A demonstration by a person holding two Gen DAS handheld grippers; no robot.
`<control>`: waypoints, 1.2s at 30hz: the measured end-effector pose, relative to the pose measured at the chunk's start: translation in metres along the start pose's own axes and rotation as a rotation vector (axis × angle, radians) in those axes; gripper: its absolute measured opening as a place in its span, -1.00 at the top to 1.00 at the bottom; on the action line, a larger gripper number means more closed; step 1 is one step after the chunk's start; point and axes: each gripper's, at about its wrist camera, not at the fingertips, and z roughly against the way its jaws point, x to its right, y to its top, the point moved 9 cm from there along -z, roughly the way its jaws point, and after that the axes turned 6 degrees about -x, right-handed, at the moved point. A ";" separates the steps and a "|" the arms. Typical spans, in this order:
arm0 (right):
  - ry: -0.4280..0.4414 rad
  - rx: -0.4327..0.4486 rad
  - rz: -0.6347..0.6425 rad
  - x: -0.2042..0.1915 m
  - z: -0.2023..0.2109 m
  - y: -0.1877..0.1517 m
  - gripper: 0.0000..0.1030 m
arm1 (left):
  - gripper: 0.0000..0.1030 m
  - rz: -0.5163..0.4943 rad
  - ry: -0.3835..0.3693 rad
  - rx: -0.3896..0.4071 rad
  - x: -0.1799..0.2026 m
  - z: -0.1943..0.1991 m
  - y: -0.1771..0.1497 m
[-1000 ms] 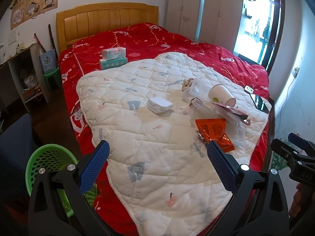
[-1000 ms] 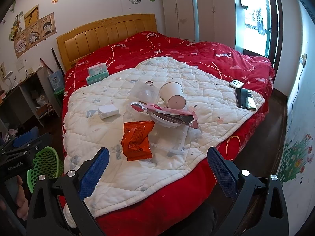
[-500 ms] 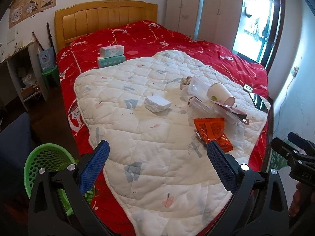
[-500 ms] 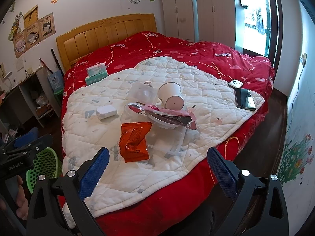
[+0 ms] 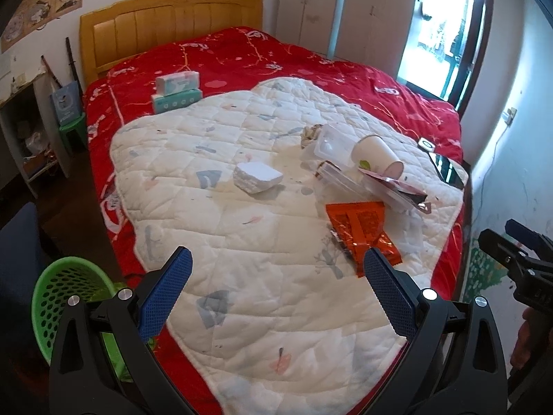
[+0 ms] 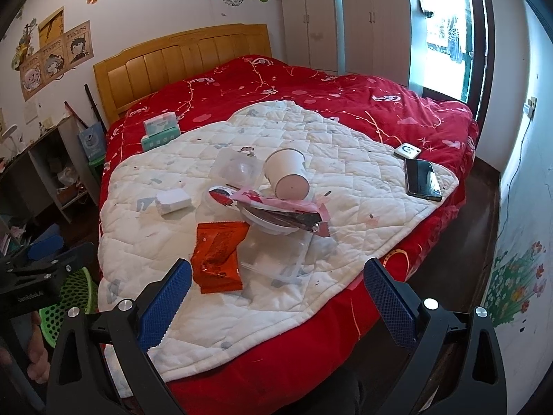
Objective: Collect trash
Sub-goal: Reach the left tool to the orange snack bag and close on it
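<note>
Trash lies on a white quilt (image 5: 242,242) over a red bed: an orange snack wrapper (image 5: 359,228) (image 6: 217,256), a tipped paper cup (image 5: 375,154) (image 6: 288,173), a pink wrapper (image 6: 283,207) on a white bowl, clear plastic packaging (image 6: 280,256) and a small white box (image 5: 257,176) (image 6: 172,202). My left gripper (image 5: 276,290) is open above the quilt's near edge. My right gripper (image 6: 276,294) is open at the bed's corner, just short of the orange wrapper. Both hold nothing.
A green mesh basket (image 5: 65,297) (image 6: 67,307) stands on the floor at the bed's left. Two tissue packs (image 5: 176,91) lie near the wooden headboard. A phone (image 6: 423,180) and a small white device (image 6: 408,151) rest at the quilt's right edge.
Both grippers have drifted slightly forward toward the bed; the trash sits a little nearer in both views. Nothing was grasped and both stay open.
</note>
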 end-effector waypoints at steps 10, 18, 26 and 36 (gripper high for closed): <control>-0.008 0.002 -0.002 0.013 -0.005 0.003 -0.87 | -0.88 -0.007 -0.025 -0.049 0.018 -0.025 0.001; 0.008 -0.001 0.017 0.012 -0.012 0.011 -0.87 | -0.88 -0.008 -0.022 -0.066 0.024 -0.035 0.006; 0.023 0.002 0.005 0.023 -0.018 0.023 -0.87 | -0.87 -0.029 -0.043 -0.105 0.042 -0.053 0.007; 0.023 -0.011 -0.007 0.038 -0.030 0.028 -0.87 | -0.82 -0.065 -0.105 -0.208 0.080 -0.095 0.004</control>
